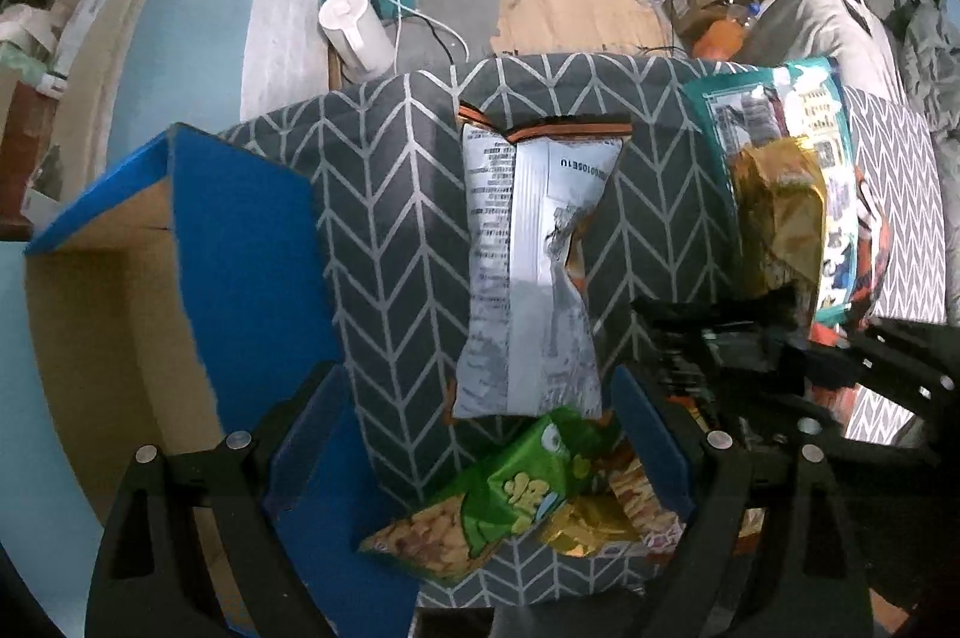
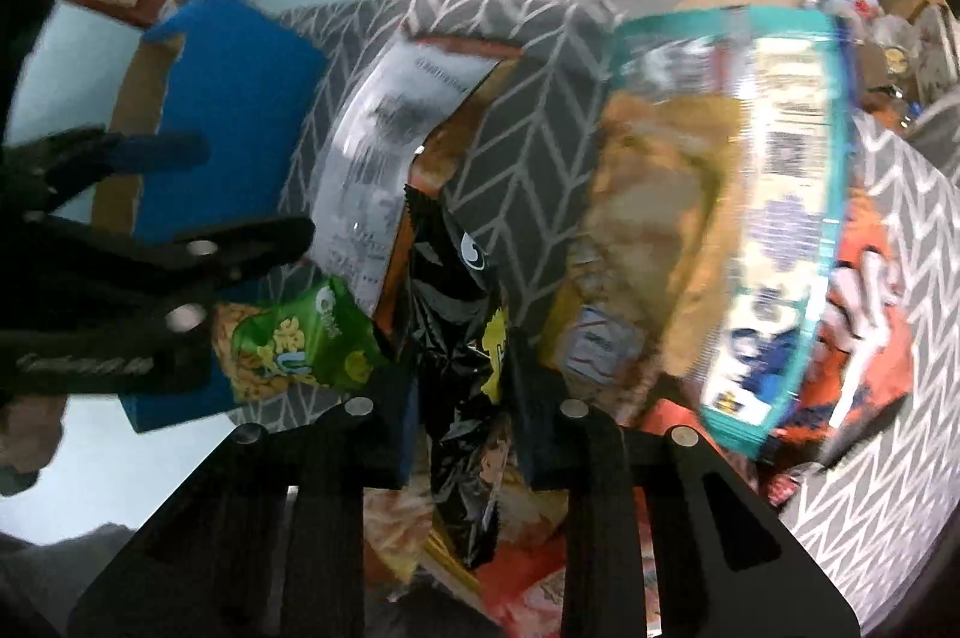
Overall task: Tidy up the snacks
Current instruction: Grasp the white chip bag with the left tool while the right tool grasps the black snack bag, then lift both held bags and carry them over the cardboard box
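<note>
The right gripper (image 2: pixel 462 398) is clamped on a crumpled black snack packet (image 2: pixel 456 338) over the grey herringbone fabric bin (image 1: pixel 390 218). The left gripper (image 1: pixel 474 434) hangs wide open and empty, pointing down over a green snack bag (image 1: pixel 528 482) at the bin's near edge. A silver chip bag (image 1: pixel 528 266) stands in the middle compartment; a teal-edged bag (image 1: pixel 780 158) fills the right one.

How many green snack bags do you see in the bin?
1. The green snack bag lies at the near end of the grey herringbone bin, between the open left gripper fingers, below the silver bag. Others may be buried under the pile.
</note>
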